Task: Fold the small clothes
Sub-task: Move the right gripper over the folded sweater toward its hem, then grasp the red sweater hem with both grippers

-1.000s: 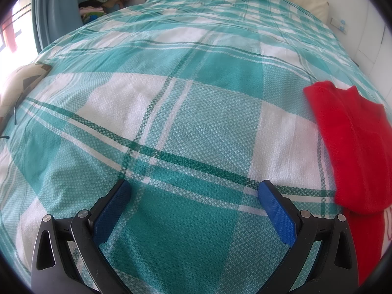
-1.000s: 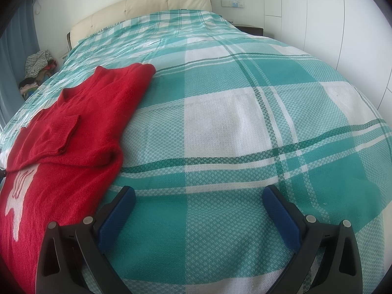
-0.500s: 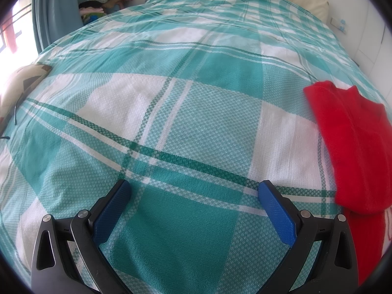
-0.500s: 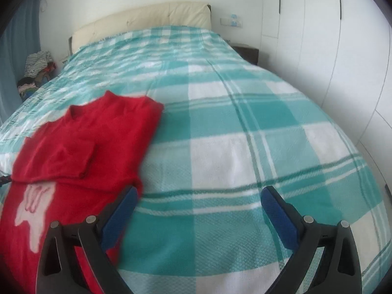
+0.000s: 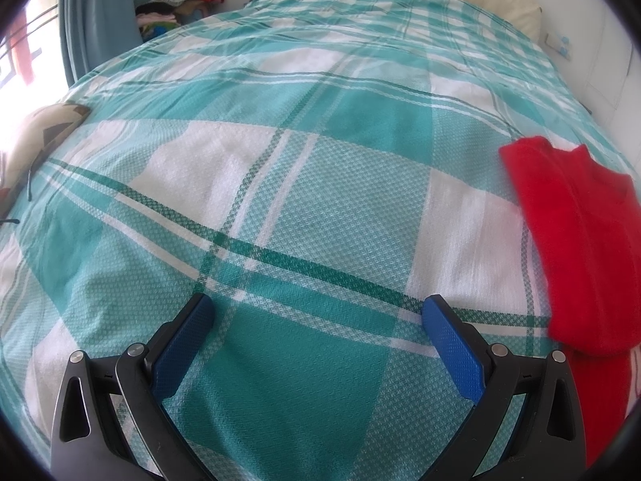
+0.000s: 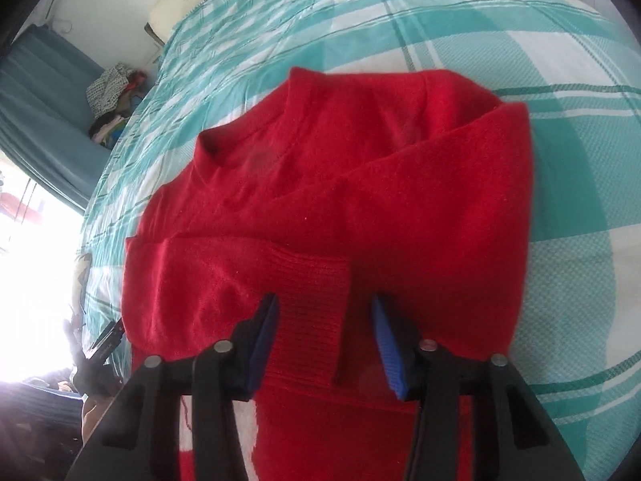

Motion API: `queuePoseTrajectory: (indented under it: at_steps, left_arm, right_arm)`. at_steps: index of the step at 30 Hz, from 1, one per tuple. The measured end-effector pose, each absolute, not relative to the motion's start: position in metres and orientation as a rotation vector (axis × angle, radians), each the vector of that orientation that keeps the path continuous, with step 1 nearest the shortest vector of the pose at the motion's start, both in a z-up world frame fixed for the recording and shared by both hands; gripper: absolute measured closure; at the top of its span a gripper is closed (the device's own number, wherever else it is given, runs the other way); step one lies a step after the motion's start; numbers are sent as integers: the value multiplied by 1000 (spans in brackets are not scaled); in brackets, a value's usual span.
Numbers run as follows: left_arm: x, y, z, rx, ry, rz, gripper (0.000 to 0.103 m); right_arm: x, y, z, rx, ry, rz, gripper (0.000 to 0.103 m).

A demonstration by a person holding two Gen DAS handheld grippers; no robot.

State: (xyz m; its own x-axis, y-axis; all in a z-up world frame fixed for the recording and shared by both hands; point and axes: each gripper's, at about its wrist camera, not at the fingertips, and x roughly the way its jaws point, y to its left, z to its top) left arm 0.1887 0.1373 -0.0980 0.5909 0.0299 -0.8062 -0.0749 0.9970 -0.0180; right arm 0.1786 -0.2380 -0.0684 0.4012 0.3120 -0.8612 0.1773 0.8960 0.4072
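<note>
Fingers of right gripper just been closing, partly apart astride ribbed cuff of red sweater, not pinching. Left gripper wide, empty; sweater beyond its right finger. No legible writing.

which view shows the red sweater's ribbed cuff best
The right wrist view: the red knitted sweater fills it, its ribbed cuff lying in plain sight. The left wrist view shows only the sweater's folded edge, no cuff.

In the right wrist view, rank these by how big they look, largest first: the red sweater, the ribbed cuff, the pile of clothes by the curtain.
1. red sweater, fills most of the frame
2. ribbed cuff, though it looks larger through nearness to the camera
3. pile of clothes, small and far off, so its true size is unsure
</note>
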Motion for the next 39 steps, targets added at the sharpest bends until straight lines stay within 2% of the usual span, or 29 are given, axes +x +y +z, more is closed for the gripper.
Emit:
queuePoseTrajectory:
  at_steps: [1,6,11,12,14,16,20,24,28,32,39]
  left_arm:
    - [189,137,-98,-52,937,61,0]
    - [189,138,-98,-52,938,62,0]
    - [189,139,-99,-56,938,64,0]
    - [189,139,-98,-58,938,63,0]
    - [189,139,-98,-57,940,69,0]
    - [187,139,-97,-65,954,78,0]
    - [184,137,-95,-61,964,84,0]
    - [177,137,-90,-76,954,91,0]
    - [170,136,-84,-83,937,95,0]
    - [162,138,-76,-106,906,102,0]
    - [142,134,-54,-51,824,108,0]
  right_arm:
    - [177,-237,-65,458,1158,79,97]
    - [157,-236,-29,293,1051,-31,99]
    - [157,-239,-53,274,1129,-53,97]
    - [156,-240,-55,282,1118,-52,95]
    - [150,-242,-51,311,1091,-44,82]
    - [139,-246,-42,346,1044,-35,52]
    - [99,-242,-13,259,976,-2,48]
    - [40,-239,6,106,916,10,33]
    - [-10,-242,7,2,870,-16,32]
    - [-39,-251,-4,23,821,-41,32]
    - [-50,-257,-14,81,809,-56,32]
